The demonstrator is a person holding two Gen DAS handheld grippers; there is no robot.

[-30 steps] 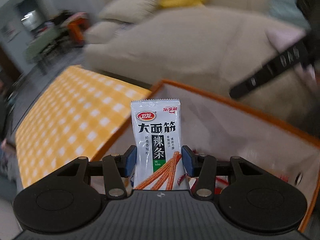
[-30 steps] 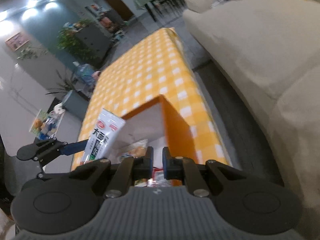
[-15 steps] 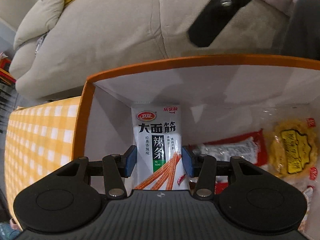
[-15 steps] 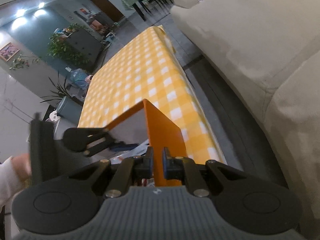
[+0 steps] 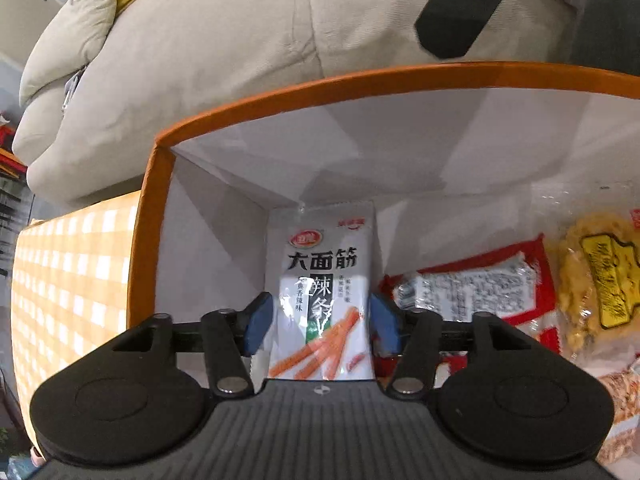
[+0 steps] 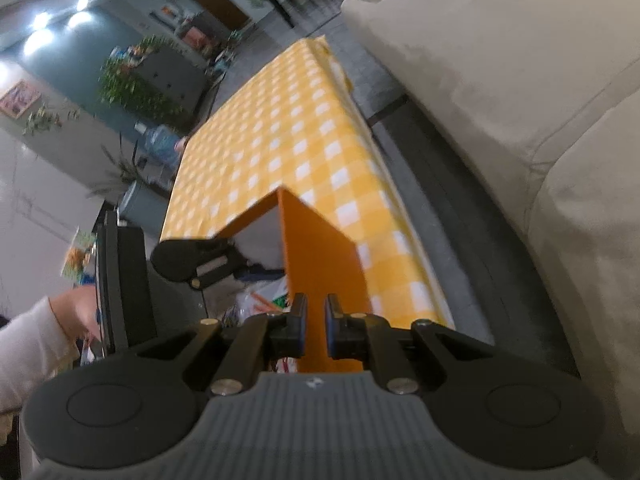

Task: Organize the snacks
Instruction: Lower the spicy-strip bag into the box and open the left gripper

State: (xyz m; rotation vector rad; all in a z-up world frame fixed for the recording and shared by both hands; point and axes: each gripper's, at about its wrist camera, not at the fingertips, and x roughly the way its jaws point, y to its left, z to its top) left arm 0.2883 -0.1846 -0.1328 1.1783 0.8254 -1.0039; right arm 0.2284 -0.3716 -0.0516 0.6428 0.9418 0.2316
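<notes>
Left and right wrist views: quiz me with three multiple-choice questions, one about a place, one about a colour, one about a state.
1. Where is the white packet?
A) on the checked tablecloth
B) inside the box, in a corner
C) on the sofa

2. What colour is the box's outside?
A) orange
B) blue
C) green

3. What is the right gripper doing?
A) hanging wide open
B) clamping the box wall
C) holding a packet

Answers: 1 B, the white inner walls meet right behind it; 2 A, the rim and outer wall are orange; 3 B, the orange wall sits pinched between its jaws.
</notes>
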